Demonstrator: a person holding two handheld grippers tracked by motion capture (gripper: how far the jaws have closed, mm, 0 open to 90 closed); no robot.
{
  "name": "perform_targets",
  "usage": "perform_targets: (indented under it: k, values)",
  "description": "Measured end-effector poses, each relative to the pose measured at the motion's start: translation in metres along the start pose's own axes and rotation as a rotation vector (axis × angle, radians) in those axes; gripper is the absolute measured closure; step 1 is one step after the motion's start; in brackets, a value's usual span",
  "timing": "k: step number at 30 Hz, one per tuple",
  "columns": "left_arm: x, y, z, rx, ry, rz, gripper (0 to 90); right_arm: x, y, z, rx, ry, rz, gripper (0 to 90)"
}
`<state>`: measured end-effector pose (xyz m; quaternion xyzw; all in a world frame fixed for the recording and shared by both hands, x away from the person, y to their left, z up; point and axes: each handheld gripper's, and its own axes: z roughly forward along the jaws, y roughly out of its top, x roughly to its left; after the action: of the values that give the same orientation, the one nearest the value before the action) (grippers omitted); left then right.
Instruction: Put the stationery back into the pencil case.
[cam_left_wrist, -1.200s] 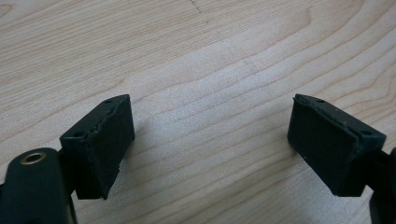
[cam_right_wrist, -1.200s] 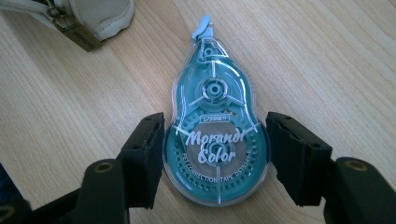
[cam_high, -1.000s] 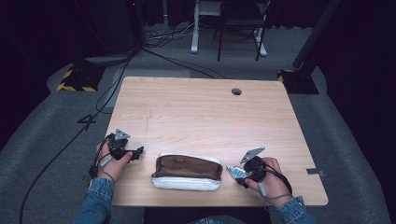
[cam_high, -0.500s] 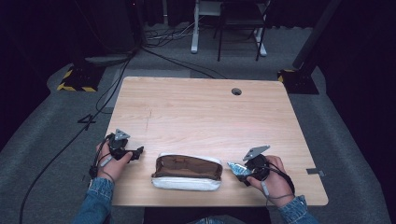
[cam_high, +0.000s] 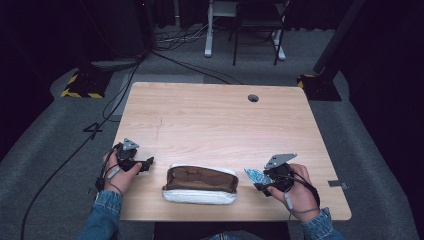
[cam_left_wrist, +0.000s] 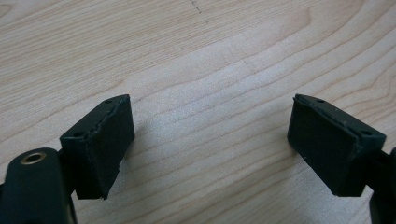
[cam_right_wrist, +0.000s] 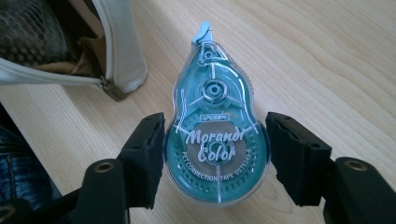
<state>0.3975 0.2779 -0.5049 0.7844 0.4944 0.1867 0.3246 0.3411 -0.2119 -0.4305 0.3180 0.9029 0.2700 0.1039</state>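
A teal see-through correction tape dispenser (cam_right_wrist: 212, 116) sits between the black pads of my right gripper (cam_right_wrist: 215, 154), which is shut on its wide round end, with the nozzle pointing away. In the high view the right gripper (cam_high: 257, 179) holds the dispenser (cam_high: 253, 175) just off the table, right of an open white pencil pouch (cam_high: 200, 184) with a brown lining. The pouch's zipper end (cam_right_wrist: 109, 86) lies close to the dispenser's left. My left gripper (cam_high: 147, 163) rests left of the pouch. Its jaws (cam_left_wrist: 210, 140) stand wide open over bare wood.
The wooden table (cam_high: 215, 120) has a round cable hole (cam_high: 253, 98) at the back right. The pouch lies near the front edge between both hands. Cables, a striped floor plate (cam_high: 79, 86) and a desk frame (cam_high: 245, 30) are on the floor beyond.
My right gripper has lifted slightly with the correction tape in it. The left gripper and the pouch have stayed put.
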Motion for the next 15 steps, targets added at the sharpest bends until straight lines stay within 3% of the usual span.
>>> perform_targets:
  k: [15]
  values:
    - [0.0, 0.0, 0.0, 0.0, 0.0, 0.0, 15.0, 0.009, 0.012, -0.023, -0.078, 0.006, -0.021, 39.9]
